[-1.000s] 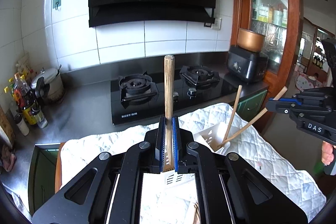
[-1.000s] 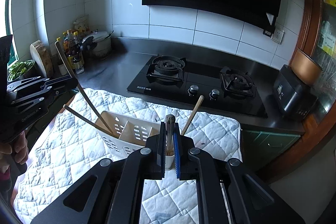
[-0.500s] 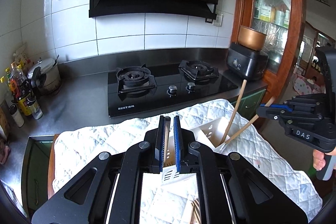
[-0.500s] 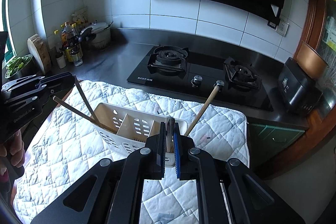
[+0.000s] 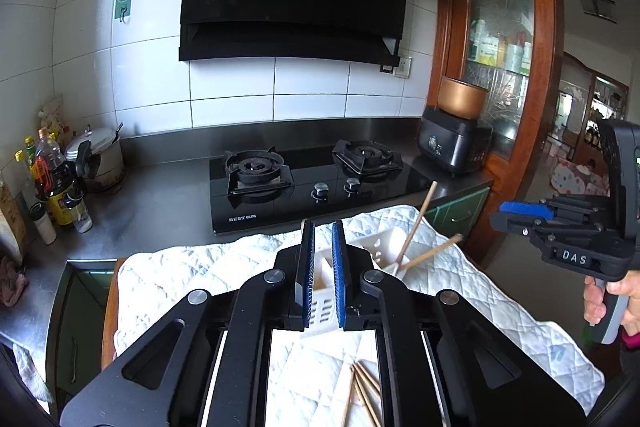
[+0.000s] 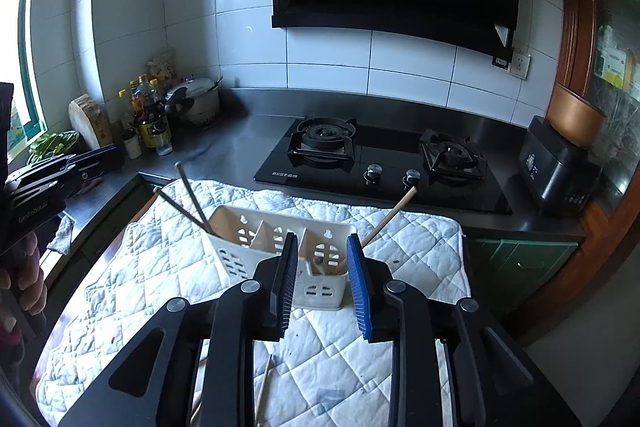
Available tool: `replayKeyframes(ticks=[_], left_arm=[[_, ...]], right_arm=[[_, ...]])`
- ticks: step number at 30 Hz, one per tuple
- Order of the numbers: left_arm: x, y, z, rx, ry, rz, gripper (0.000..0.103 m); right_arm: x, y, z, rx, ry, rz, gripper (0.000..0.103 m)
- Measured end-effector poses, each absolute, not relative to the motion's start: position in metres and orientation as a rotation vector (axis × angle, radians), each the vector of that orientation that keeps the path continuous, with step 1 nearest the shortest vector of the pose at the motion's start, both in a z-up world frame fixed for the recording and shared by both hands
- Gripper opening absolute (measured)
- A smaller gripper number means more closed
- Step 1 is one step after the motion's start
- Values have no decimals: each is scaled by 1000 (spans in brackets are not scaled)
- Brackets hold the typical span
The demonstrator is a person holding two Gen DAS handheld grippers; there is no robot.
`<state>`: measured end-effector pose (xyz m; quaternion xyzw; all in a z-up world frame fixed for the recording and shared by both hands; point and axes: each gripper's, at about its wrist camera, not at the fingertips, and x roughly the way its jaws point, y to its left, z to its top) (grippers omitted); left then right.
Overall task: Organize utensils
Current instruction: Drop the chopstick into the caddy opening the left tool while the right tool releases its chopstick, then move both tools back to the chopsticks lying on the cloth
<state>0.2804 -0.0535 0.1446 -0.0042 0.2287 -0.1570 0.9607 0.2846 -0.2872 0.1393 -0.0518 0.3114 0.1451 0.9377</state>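
A white slotted utensil holder (image 6: 280, 239) with three compartments stands on the quilted white mat (image 6: 152, 267); it also shows in the left wrist view (image 5: 384, 247). Two wooden chopsticks (image 6: 192, 199) lean in its left compartment and one chopstick (image 6: 384, 219) leans in its right compartment. My right gripper (image 6: 322, 247) is open and empty just in front of the holder. My left gripper (image 5: 322, 233) is open by a narrow gap and empty, just above the holder's end. Several loose chopsticks (image 5: 360, 391) lie on the mat beneath my left gripper.
A black gas hob (image 6: 380, 163) sits behind the mat on the steel counter. Bottles (image 6: 150, 119) and a pot (image 6: 198, 101) stand at the back left. A black cooker (image 6: 560, 171) with a copper bowl stands at the right. A loose chopstick (image 6: 264, 383) lies beneath my right gripper.
Both grippers held a chopstick upright over the holder, lowered it and let go. The jaws have opened, the right wider, and both grippers have drawn back a little.
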Motion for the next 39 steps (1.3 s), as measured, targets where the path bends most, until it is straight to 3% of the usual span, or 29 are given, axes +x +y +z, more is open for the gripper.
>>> replayKeyframes(ticks=[13, 15, 16, 30, 39], left_arm=[[187, -28, 77, -37, 539, -329, 10], [176, -22, 61, -58, 559, -324, 26], [172, -19, 54, -66, 568, -319, 29], [141, -21, -58, -27, 789, -307, 29], [146, -25, -86, -36, 847, -282, 29]], right_arm=[[176, -266, 26, -132, 729, 320, 26], [164, -263, 9, -111, 755, 327, 26], [159, -262, 2, -107, 763, 324, 26], [121, -253, -69, -44, 869, 306, 26], [123, -252, -87, -36, 903, 291, 23]])
